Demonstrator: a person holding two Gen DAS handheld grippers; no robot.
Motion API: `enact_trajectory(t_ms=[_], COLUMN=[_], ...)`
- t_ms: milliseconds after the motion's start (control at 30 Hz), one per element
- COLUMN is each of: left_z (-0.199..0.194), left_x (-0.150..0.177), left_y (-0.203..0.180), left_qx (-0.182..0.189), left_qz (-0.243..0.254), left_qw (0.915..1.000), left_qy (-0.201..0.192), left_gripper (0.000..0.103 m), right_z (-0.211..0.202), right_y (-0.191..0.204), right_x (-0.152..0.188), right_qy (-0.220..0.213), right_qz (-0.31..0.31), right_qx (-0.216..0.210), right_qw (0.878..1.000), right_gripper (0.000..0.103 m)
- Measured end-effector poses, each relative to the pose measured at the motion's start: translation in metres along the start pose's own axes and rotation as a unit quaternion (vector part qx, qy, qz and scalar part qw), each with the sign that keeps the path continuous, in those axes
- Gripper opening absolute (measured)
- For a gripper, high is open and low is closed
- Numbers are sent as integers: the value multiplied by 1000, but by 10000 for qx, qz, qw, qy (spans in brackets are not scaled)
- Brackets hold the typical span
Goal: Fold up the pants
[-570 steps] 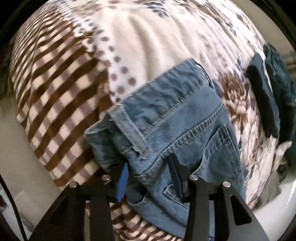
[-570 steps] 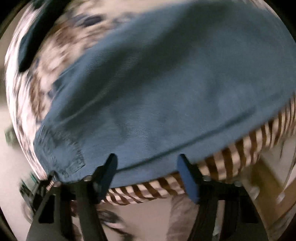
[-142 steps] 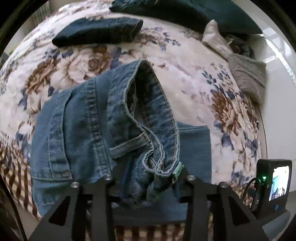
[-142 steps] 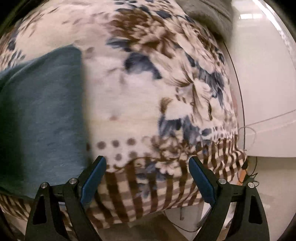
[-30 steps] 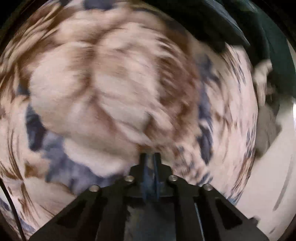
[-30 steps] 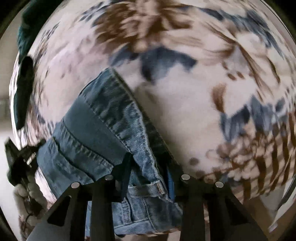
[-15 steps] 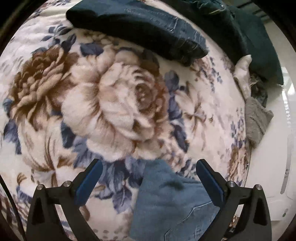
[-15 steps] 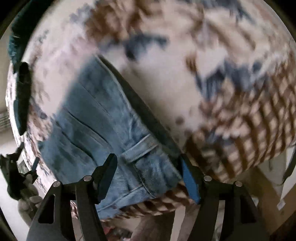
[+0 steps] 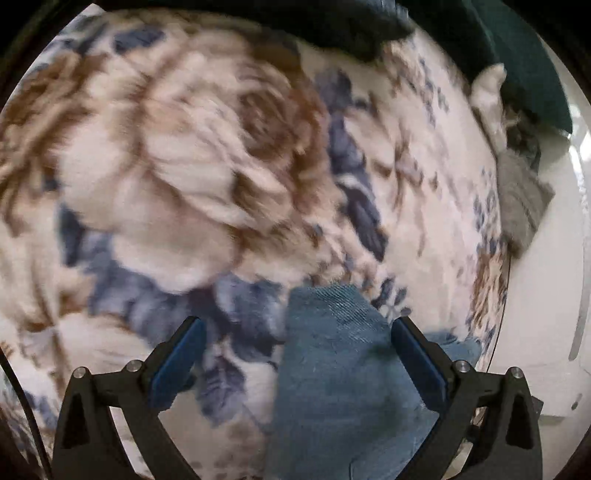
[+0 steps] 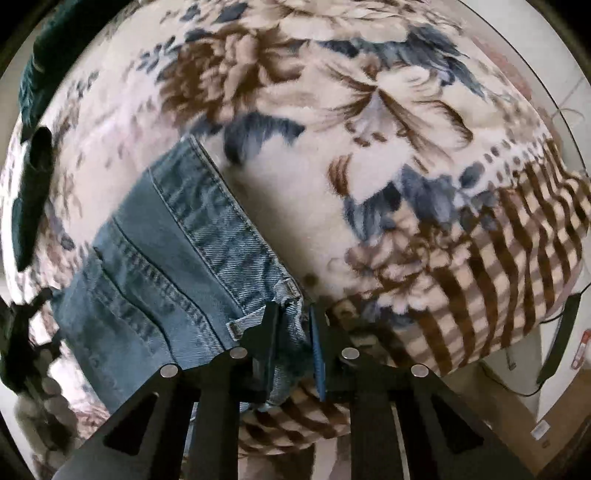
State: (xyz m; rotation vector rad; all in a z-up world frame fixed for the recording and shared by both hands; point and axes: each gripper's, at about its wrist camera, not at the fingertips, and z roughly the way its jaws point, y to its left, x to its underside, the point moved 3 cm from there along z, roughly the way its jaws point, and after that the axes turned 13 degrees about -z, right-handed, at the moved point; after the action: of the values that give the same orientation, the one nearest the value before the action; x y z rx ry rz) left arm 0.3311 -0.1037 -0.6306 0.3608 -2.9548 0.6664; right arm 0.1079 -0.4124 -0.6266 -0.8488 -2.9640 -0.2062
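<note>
The light blue jeans [image 10: 177, 273] lie on a floral blanket [image 10: 332, 110] whose brown-and-cream checked border [image 10: 517, 240] falls away at about 4 o'clock in the right wrist view. In that view the pants run from 10 o'clock down toward 6 o'clock, waistband edge and a belt loop nearest the tool. The right gripper [image 10: 291, 347] points down at the waistband corner; its jaws are closing, nearly together, with a bunch of denim between the pads and pressed by them. In the left wrist view, blurred by motion, the left gripper [image 9: 295, 365] stands with jaws at full spread and grips nothing; a folded corner of the pants [image 9: 332, 369] sits between the fingers, close to the finger at 4 o'clock, contact not discernible. Dark folded garments [image 9: 354, 26] lie at 12 to 1 o'clock at the blanket's far edge, and a grey cloth [image 9: 521, 206] lies at 2 to 3 o'clock.
</note>
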Motion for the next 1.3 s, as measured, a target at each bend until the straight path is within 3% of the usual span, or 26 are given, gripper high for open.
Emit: enact_trajectory(t_ms=[33, 67, 100, 133, 200, 300, 400, 467, 533, 567, 600, 633, 700, 733, 800, 867, 933, 1033, 1100, 1200, 1300], left_z=[5, 7, 12, 15, 18, 20, 21, 21, 12, 8, 1, -8, -29, -36, -49, -51, -44, -23, -15, -11, -9], left_x=[-2, -3, -6, -10, -16, -20, -22, -23, -23, -22, -19, -16, -6, 1, 16, 32, 50, 66, 77, 87, 91], left_y=[-3, -4, -5, -4, 1, 14, 29, 34, 32, 29, 24, 17, 3, -3, -8, -6, 4, 18, 29, 37, 40], left_qx=[-8, -32, 76, 231, 350, 771, 1250, 1404, 1265, 1090, 895, 663, 376, 281, 133, 256, 421, 259, 214, 289, 329], left_qz=[99, 159, 212, 201, 90, -425, -1015, -1257, -1292, -1249, -1104, -871, -393, -170, 159, 191, 74, -169, -306, -462, -523], left_qw=[9999, 9998, 9997, 9995, 9993, 9961, 9869, 9820, 9835, 9861, 9898, 9940, 9971, 9971, 9963, 9970, 9981, 9994, 9993, 9985, 9981], left_qy=[-57, -106, -65, -9, -72, 20, 91, 148, 92, 83, 59, -77, -526, -693, -830, -699, -452, -178, -85, -47, -9], left_gripper=[99, 70, 29, 19, 11, 10, 10, 11, 18, 30, 42, 51, 98, 102, 102, 102, 102, 102, 102, 102, 102], right_z=[4, 6, 9, 12, 11, 11, 13, 13, 8, 2, -1, -5, -5, -2, 9, 26, 47, 64, 65, 50, 53], right_y=[2, 1, 4, 8, 7, -5, -15, -10, -8, -6, -5, -3, 0, 0, -1, -1, 0, -1, -12, -22, -15], right_x=[-3, -2, -2, -5, -4, 1, -5, -8, -13, -14, -15, -16, -16, -17, -17, -13, -4, 7, 19, 38, 60], right_qy=[1, 30, 52, 50, 71, 149, 287, 384, 251, 45, -128, -287, -279, -250, -177, -49, 232, 497, 719, 520, 517], right_qz=[54, 167, 207, 236, 227, 226, 221, 123, 139, 158, 164, 135, 58, 18, -43, -63, -50, -146, 304, 612, 974], right_qx=[-1, -58, -83, -94, -99, -138, -299, -350, -463, -644, -792, -975, -1189, -1284, -1460, -1698, -1870, -2128, -2266, -2281, -3049], right_qw=[10000, 9998, 9997, 9997, 9997, 9995, 9989, 9986, 9985, 9978, 9966, 9947, 9925, 9914, 9891, 9854, 9821, 9757, 9709, 9703, 9460], right_gripper=[19, 19, 19, 19, 19, 23, 27, 29, 52, 78, 90, 90, 90, 90, 91, 91, 91, 93, 93, 93, 93])
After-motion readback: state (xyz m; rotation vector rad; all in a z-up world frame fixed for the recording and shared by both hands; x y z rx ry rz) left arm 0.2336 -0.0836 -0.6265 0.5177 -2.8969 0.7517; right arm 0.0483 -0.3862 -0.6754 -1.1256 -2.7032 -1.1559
